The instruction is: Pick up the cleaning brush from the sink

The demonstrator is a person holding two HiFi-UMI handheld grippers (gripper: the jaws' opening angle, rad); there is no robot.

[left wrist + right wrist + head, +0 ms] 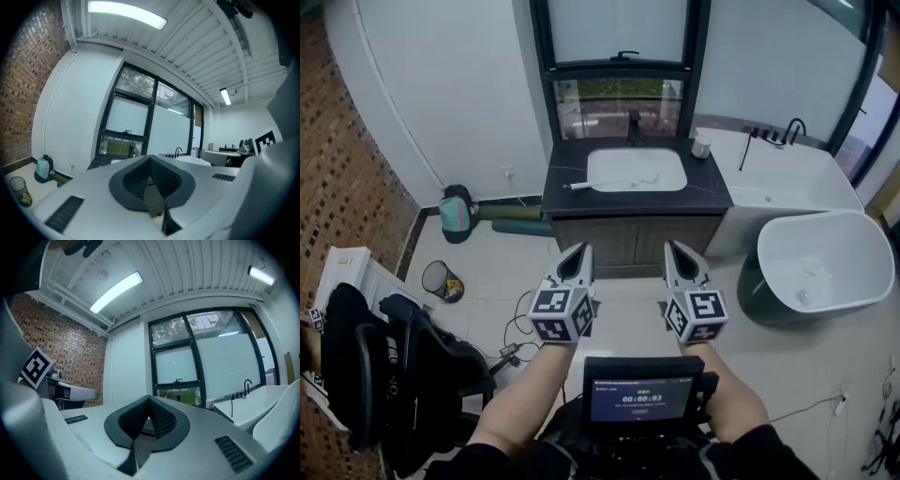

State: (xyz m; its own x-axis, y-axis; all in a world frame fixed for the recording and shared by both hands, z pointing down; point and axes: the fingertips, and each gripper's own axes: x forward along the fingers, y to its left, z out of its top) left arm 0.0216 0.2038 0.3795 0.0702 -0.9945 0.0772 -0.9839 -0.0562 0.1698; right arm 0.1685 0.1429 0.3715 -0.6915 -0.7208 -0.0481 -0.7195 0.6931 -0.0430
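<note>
The cleaning brush (pixel 609 184), thin and white, lies across the left part of the white sink basin (pixel 667 172), which is set in a dark countertop (pixel 565 169) at the far side of the room. Both grippers hang level over the floor, well short of the cabinet. My left gripper (pixel 577 255) has its jaws shut with nothing between them, and so does my right gripper (pixel 679 253). In the left gripper view the left gripper (pixel 150 157) points at the window wall; in the right gripper view the right gripper (pixel 150 398) does the same. Neither of those two views shows the brush.
A black faucet (pixel 634 126) and a white cup (pixel 701 146) stand on the counter. A white bathtub (pixel 816 258) is at the right. A waste bin (pixel 441 279) and a green bag (pixel 458 212) sit at the left, and a black chair (pixel 389 370) stands nearer on that side. A small screen (pixel 639 397) is at my chest.
</note>
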